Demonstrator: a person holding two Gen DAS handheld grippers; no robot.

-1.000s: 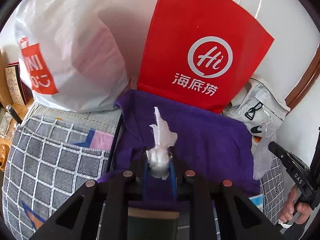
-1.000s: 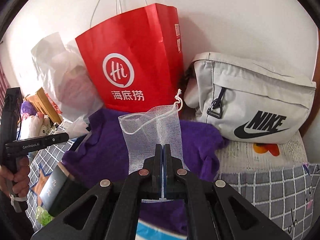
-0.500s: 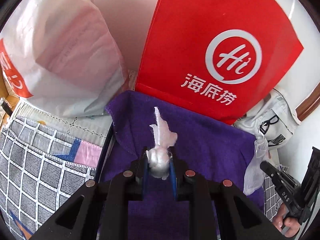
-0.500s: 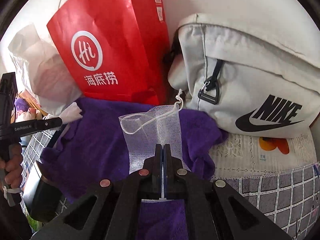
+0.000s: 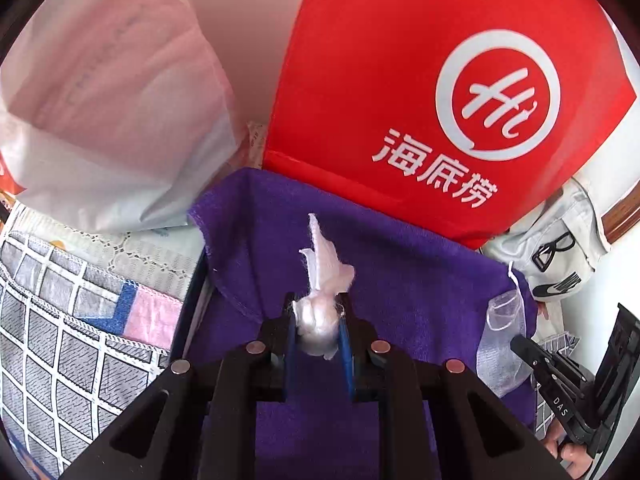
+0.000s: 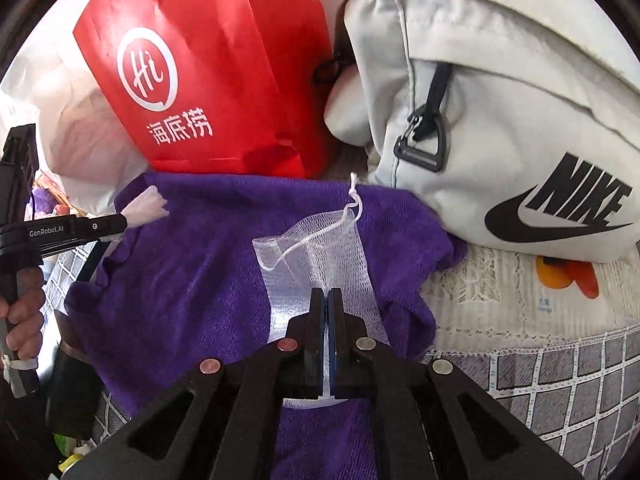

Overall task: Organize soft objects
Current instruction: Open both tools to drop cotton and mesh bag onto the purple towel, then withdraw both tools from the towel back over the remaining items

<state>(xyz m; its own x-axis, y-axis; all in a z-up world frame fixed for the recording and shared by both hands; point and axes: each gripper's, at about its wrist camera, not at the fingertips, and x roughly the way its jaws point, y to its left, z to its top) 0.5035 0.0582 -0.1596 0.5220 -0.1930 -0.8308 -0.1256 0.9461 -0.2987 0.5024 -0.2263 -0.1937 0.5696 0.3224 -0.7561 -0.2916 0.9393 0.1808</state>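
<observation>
As both hand-held tools hung over the purple towel (image 6: pixel 192 280) spread on the checked bedding (image 6: pixel 560 392), the left gripper (image 5: pixel 318 328) was clamped on a small wad of white tissue-like material (image 5: pixel 320 312), a twisted tail poking out toward 12 o'clock. The right gripper (image 6: pixel 329 304) had its jaws pressed together on the lower part of a white mesh drawstring pouch (image 6: pixel 320 252), whose open mouth and knotted cord pointed toward 12 o'clock, the pouch draping against the towel.

From the right wrist camera, the left gripper's tip and its wad showed at about 9 o'clock, well apart from the pouch mouth. Behind the towel stood a red paper shopping bag (image 6: pixel 200 72) at 11 o'clock and a light grey Nike sling bag (image 6: pixel 520 120) at 2 o'clock, with a white plastic bag (image 5: pixel 104 112) off to the far left.

The step in hand appeared to be getting the wad into the pouch. Doing it well would likely mean holding the mesh steady with its mouth slack and open, bringing the wad in tail-first along the opening, and releasing only once it sat past the cord, since thin mesh could collapse shut or snag the tissue.
</observation>
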